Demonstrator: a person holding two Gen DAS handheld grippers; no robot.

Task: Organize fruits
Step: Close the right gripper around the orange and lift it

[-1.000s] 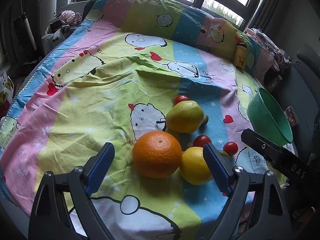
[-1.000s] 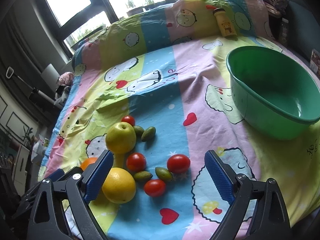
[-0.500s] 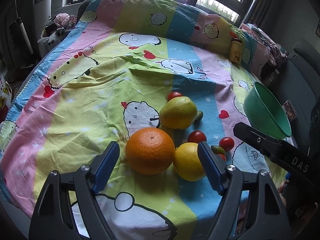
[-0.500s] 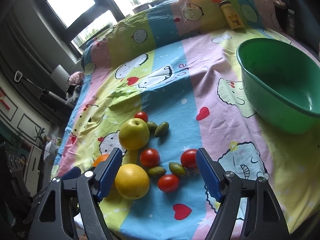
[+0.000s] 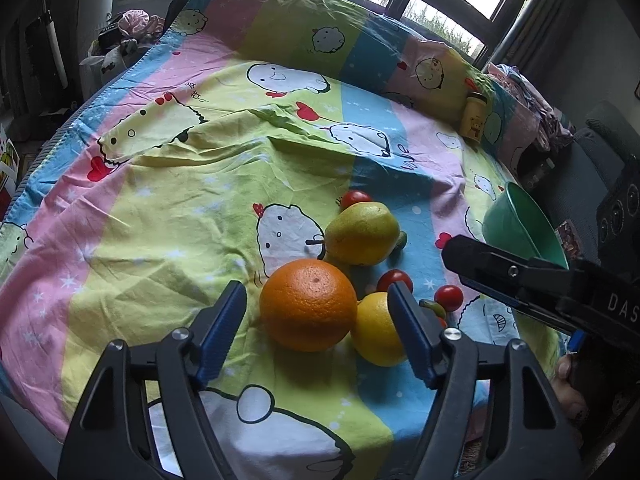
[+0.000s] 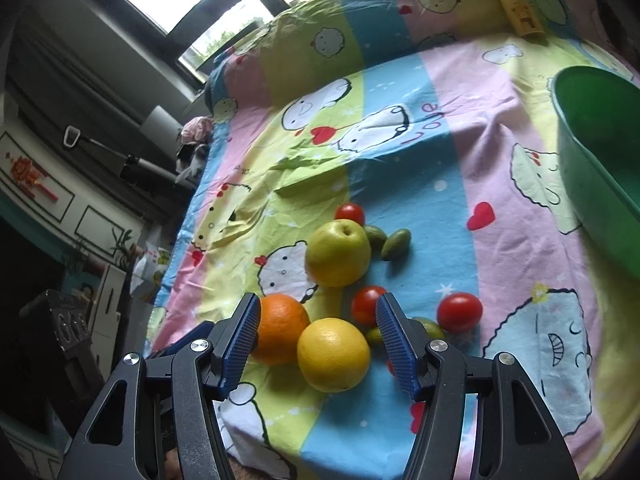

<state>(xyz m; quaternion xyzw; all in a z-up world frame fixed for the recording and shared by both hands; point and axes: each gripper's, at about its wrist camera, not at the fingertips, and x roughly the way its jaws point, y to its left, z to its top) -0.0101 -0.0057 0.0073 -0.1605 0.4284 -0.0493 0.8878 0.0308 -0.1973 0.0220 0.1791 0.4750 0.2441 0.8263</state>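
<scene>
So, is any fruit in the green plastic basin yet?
No, the green plastic basin shows a bare inside; the round orange lies on the sheet.

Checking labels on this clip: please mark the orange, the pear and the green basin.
orange [image 5: 308, 304]: left wrist view, middle of its peel.
pear [image 6: 338, 253]: right wrist view, middle of its yellow-green body.
green basin [image 6: 600, 168]: right wrist view, on its outer wall.
</scene>
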